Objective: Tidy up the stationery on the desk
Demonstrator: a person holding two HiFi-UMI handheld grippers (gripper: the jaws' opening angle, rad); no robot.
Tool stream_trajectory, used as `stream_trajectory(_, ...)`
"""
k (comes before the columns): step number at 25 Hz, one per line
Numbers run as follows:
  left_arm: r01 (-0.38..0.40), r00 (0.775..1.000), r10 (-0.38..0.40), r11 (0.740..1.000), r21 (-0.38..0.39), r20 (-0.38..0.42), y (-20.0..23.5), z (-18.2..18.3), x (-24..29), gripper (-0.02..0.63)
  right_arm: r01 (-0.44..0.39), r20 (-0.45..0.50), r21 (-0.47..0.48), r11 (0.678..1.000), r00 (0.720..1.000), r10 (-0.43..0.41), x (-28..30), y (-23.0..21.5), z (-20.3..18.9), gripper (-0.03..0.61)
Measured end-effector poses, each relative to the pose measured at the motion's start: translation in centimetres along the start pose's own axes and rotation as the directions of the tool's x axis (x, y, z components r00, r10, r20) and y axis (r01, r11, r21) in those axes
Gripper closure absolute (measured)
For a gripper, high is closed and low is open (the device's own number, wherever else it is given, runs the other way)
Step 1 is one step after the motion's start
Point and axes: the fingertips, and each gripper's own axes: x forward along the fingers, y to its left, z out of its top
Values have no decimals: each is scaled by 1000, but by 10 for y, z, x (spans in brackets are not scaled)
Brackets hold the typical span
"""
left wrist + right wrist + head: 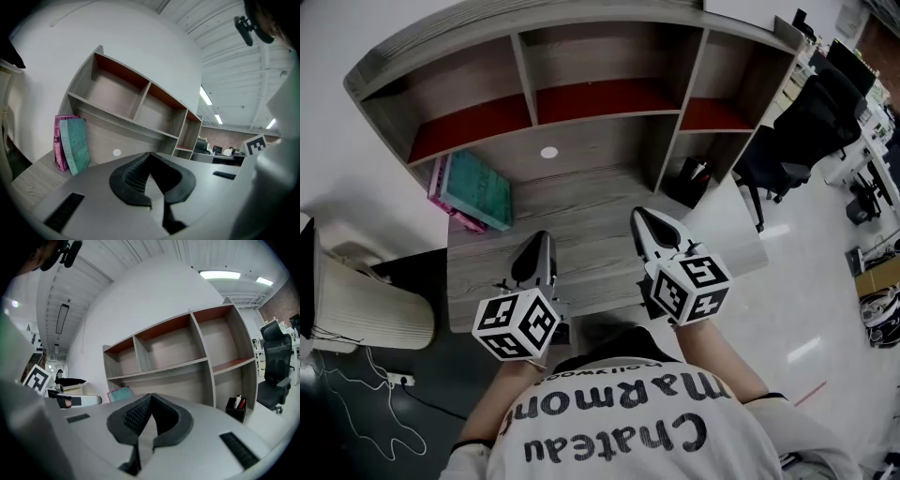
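Note:
Teal and pink books (pixel 476 190) lean upright at the desk's left against the shelf unit; the left gripper view shows the books (pixel 74 145) too. A black pen holder (pixel 695 174) with pens stands at the desk's back right, and appears as the pen holder (pixel 236 408) in the right gripper view. My left gripper (pixel 542 236) hovers over the desk's front, jaws shut and empty, as the left gripper (pixel 150 154) shows. My right gripper (pixel 639 214) is beside it, a little farther forward, shut on nothing, with the right gripper (pixel 151 395) tips meeting.
The grey wooden desk (pixel 591 202) carries an empty shelf unit (pixel 581 94) with red-backed compartments. A white cable grommet (pixel 548 152) sits in its back panel. Black office chairs (pixel 792 141) stand to the right, a beige chair (pixel 356 300) to the left.

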Motion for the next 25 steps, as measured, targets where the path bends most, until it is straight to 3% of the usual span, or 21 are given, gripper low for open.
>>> stream_trajectory(15,-38,997,37,999,-17,-69,24,-39,-66,603,-9,-136,-8,1000,991,7,-33,54,-71,569)
stream_trajectory(25,-58,994,56,998,-28,-93,38,-56,-86,603,3,-162,-6,1000,987,-4,-35,66,-90,571)
